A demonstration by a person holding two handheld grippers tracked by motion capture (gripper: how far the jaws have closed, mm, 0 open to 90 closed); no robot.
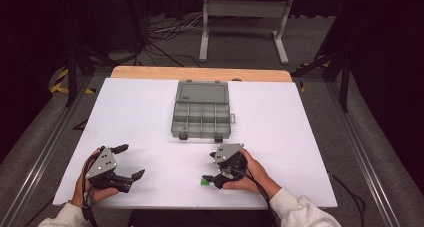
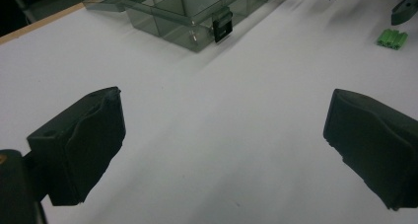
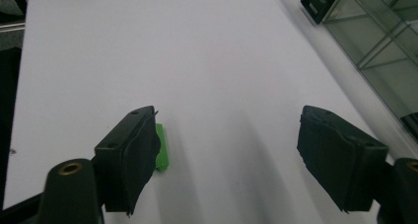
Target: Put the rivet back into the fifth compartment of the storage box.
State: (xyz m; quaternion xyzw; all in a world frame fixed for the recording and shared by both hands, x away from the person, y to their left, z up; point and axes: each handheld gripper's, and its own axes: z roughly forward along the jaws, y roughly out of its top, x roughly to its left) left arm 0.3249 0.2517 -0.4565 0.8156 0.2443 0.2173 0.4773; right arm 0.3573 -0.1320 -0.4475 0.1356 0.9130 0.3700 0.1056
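Note:
A small green block (image 1: 204, 181) lies on the white tabletop near the front edge. My right gripper (image 1: 212, 167) stands open around it, low over the table. In the right gripper view the green block (image 3: 162, 148) rests against the inner face of the left jaw, with the right gripper (image 3: 229, 119) spread wide and the far pad apart from the block. My left gripper (image 1: 130, 161) is open at the front left with nothing between its jaws. The left gripper view shows the left gripper (image 2: 226, 103) over bare table, with the green block (image 2: 392, 38) far off at the right.
A grey clear compartment box (image 1: 201, 135) with its lid folded back sits mid-table, beyond both grippers, and its black latches face me. The box (image 2: 167, 24) and box (image 3: 379, 46) have empty cells. The white tabletop (image 1: 280, 137) ends in a wooden strip (image 1: 200, 73) at the back.

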